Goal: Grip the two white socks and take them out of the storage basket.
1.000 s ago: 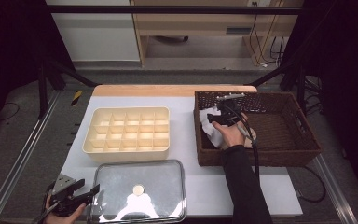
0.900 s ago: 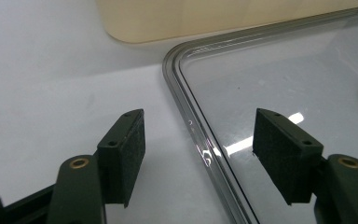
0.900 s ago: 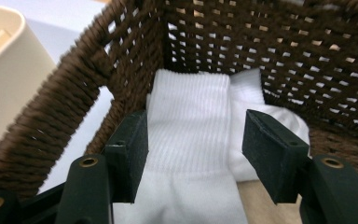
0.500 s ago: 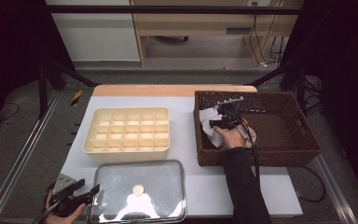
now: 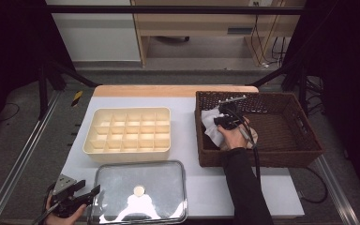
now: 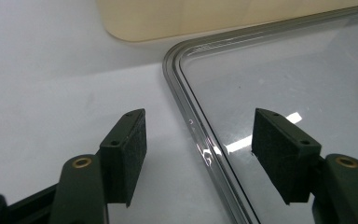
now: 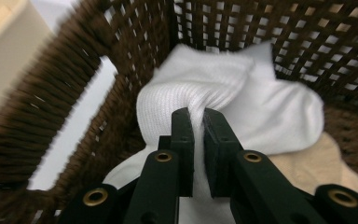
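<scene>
My right gripper is down in the left end of the brown wicker basket, and its jaws have just been closing; they now pinch a fold of a white sock between them. In the high view that gripper sits over the white sock. A beige cloth lies under the sock. My left gripper stands open at the table's near left, its jaws straddling the rim of a clear glass lid without touching it. From above, the left gripper is beside the lid.
A cream compartment tray sits in the middle left of the white table. The lid has a small round knob. Basket walls close in beside the right gripper. Metal rails run along both table sides.
The right gripper's jaws have closed on the white sock inside the basket. The left gripper has stayed where it was beside the lid.
</scene>
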Available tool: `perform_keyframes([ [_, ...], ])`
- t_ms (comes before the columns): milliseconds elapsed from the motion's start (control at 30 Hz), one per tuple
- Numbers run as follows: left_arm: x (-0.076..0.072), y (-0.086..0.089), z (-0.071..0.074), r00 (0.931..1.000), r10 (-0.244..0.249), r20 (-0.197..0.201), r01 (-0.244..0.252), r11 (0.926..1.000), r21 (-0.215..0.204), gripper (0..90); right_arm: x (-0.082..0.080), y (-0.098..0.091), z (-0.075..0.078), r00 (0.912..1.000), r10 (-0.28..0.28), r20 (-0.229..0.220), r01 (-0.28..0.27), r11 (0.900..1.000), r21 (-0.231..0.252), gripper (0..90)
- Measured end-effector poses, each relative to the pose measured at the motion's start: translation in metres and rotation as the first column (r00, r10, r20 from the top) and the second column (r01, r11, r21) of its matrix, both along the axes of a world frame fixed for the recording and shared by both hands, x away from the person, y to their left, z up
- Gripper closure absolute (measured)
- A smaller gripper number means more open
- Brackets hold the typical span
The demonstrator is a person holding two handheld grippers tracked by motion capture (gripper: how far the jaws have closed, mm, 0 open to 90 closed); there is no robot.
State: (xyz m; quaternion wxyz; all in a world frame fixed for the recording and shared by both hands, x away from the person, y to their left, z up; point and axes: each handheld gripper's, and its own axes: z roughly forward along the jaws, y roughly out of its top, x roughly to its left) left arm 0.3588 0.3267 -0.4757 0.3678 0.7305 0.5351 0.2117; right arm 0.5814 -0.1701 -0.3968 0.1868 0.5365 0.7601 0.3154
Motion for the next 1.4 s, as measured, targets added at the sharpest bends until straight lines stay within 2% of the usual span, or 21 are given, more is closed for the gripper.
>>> perform_keyframes([
  [67,0.000,0.000,0.000,1.0000,0.001,-0.001,-0.001,1.0000,-0.001,35.2,-0.005,-0.002,0.008,0.9991,0.002,0.042,-0.003,0.9999,0.012,83.8],
  [100,0.000,0.000,0.000,1.0000,0.001,-0.001,-0.001,1.0000,-0.001,35.2,-0.005,-0.002,0.008,0.9991,0.002,0.042,-0.003,0.9999,0.012,83.8],
  [133,0.000,0.000,0.000,1.0000,0.003,-0.003,-0.003,1.0000,-0.003,35.2,-0.010,-0.005,0.017,0.9961,0.004,0.088,-0.007,0.9995,0.031,83.8],
  [200,0.000,0.000,0.000,1.0000,0.005,-0.003,-0.005,1.0000,-0.005,35.2,-0.017,-0.009,0.025,0.9917,0.001,0.129,-0.006,0.9991,0.042,83.8],
  [367,0.000,0.000,0.000,1.0000,0.005,-0.003,-0.005,1.0000,-0.004,35.2,-0.031,-0.016,0.049,0.9760,0.014,0.217,-0.028,0.9978,0.060,84.0],
  [467,0.000,0.000,0.000,1.0000,0.006,-0.001,-0.006,1.0000,-0.004,35.2,-0.039,-0.015,0.066,0.9640,0.037,0.263,-0.052,0.9972,0.053,84.1],
  [567,0.000,0.000,0.000,1.0000,0.006,0.000,-0.006,1.0000,-0.003,35.2,-0.048,-0.013,0.082,0.9526,0.056,0.299,-0.075,0.9958,0.052,84.1],
  [633,0.000,0.000,0.000,1.0000,0.007,0.001,-0.007,1.0000,-0.002,35.1,-0.051,-0.012,0.087,0.9506,0.064,0.304,-0.083,0.9953,0.050,84.1],
  [667,0.000,0.000,0.000,1.0000,0.006,0.001,-0.006,1.0000,0.000,35.1,-0.058,-0.010,0.098,0.9406,0.076,0.331,-0.098,0.9938,0.052,84.1],
  [733,0.000,0.000,0.000,1.0000,0.007,0.000,-0.007,1.0000,-0.003,35.1,-0.065,-0.009,0.106,0.9336,0.090,0.347,-0.120,0.9907,0.065,84.1],
  [933,-0.001,0.000,0.000,1.0000,0.005,0.003,-0.005,1.0000,-0.001,35.2,-0.088,-0.001,0.120,0.9130,0.145,0.381,-0.185,0.9802,0.071,84.2],
  [967,-0.001,0.000,0.000,1.0000,0.005,0.003,-0.005,1.0000,-0.001,35.2,-0.088,-0.001,0.120,0.9130,0.145,0.381,-0.185,0.9802,0.071,84.2],
  [1233,0.000,0.000,0.000,1.0000,0.007,0.002,-0.007,1.0000,-0.002,35.1,-0.122,0.015,0.127,0.8795,0.230,0.417,-0.297,0.9494,0.102,84.4],
  [1333,-0.001,0.000,0.001,1.0000,0.006,0.005,-0.006,1.0000,0.001,35.1,-0.133,0.025,0.124,0.8694,0.284,0.405,-0.361,0.9237,0.128,84.7],
  [1400,-0.001,0.000,0.001,1.0000,0.006,0.006,-0.006,1.0000,0.001,35.1,-0.138,0.031,0.120,0.8643,0.306,0.399,-0.386,0.9122,0.137,84.7],
])
